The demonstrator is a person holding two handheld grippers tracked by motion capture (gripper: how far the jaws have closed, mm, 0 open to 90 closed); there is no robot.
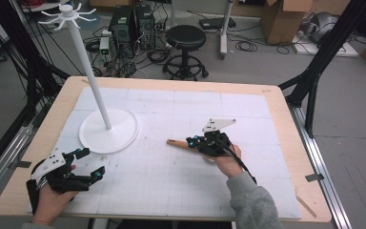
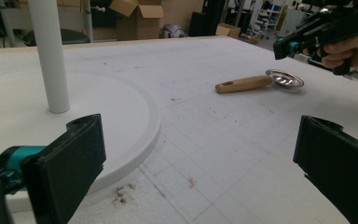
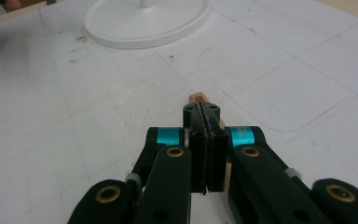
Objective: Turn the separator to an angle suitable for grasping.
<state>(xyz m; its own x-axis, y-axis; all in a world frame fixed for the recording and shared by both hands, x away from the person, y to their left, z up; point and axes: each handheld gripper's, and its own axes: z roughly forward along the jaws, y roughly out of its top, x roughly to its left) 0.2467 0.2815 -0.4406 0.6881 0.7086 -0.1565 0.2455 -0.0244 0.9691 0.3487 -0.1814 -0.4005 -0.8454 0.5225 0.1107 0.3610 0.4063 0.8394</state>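
A utensil with a wooden handle (image 1: 176,142) (image 2: 244,84) and a small metal bowl (image 2: 285,79) lies on the white mat right of centre. My right gripper (image 1: 190,141) (image 3: 201,112) is shut, its pads pressed together with nothing between them. It hovers just above the handle (image 3: 197,98), which pokes out beyond its tips. From the left gripper view, the right gripper (image 2: 279,49) hangs clear of the utensil. My left gripper (image 1: 93,162) (image 2: 198,172) stands open and empty at the near left, facing the utensil.
A white stand with a round base (image 1: 108,130) (image 2: 121,107) (image 3: 144,23), a tall leaning pole (image 1: 90,71) and a hooked top (image 1: 66,14) occupies the mat's left half. Beyond the table are a black stool (image 1: 186,38), computers and cardboard boxes.
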